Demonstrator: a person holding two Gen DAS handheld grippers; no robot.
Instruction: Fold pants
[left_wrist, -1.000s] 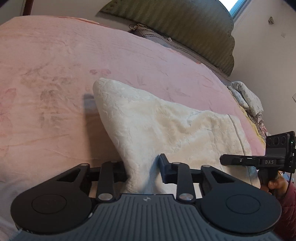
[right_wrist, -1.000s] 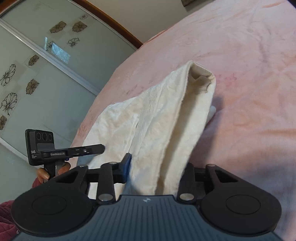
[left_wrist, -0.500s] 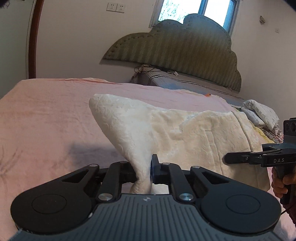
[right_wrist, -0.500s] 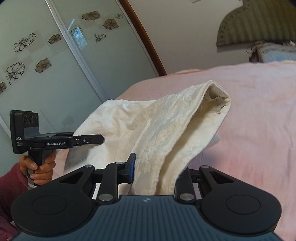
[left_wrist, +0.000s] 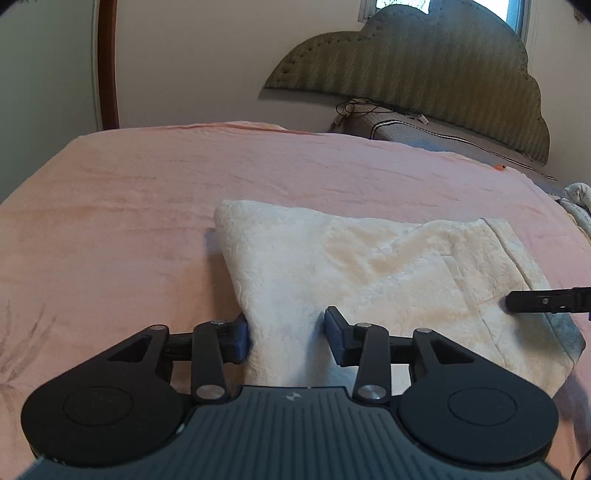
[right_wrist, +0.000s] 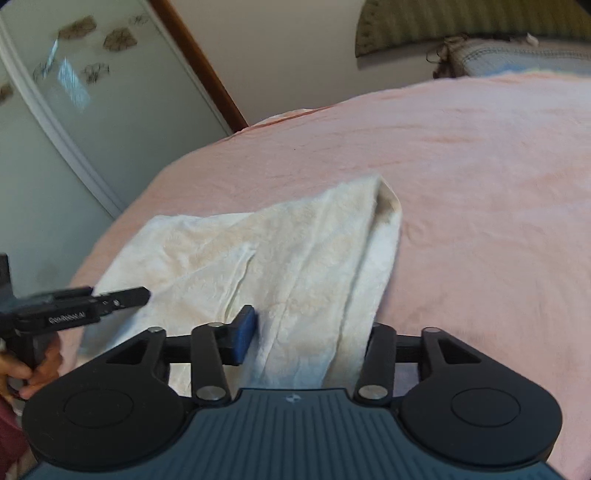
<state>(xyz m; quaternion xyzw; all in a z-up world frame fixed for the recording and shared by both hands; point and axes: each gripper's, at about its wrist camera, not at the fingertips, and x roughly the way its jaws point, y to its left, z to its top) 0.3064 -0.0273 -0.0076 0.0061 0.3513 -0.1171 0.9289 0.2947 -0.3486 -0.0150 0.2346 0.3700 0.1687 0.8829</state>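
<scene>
On the pink bedspread (left_wrist: 155, 206) lie the cream pants (left_wrist: 373, 280), folded into a thick flat stack with its near edge toward both cameras.

Left wrist view: the left gripper (left_wrist: 286, 338) sits at the near left corner of the stack. Its jaws have just been opening; they now stand partly apart, with a fold of cloth between them. The left blue pad sits just beside the fabric edge and the right pad shows a gap to the cloth, so no clamping is evident. This view alone shows the green scalloped headboard (left_wrist: 424, 77), a window strip above it, a pillow edge with cables at the head of the bed, and crumpled bedding (left_wrist: 580, 203) at far right. Only the tip of the right gripper's finger enters at right, over the stack's right edge.

Right wrist view: the right gripper (right_wrist: 306, 339) sits at the near right corner. Its jaws have likewise just been opening and stand partly apart, with the doubled edge of the pants lying between them. The left blue pad is clear of the cloth; the right finger is hidden under the fabric, so contact there cannot be confirmed. This view alone shows the sliding wardrobe door (right_wrist: 55, 122) with flower motifs, the person's left hand (right_wrist: 29, 373) gripping the other tool's handle, and a dark red sleeve (right_wrist: 11, 435). The picture is slightly blurred.
</scene>
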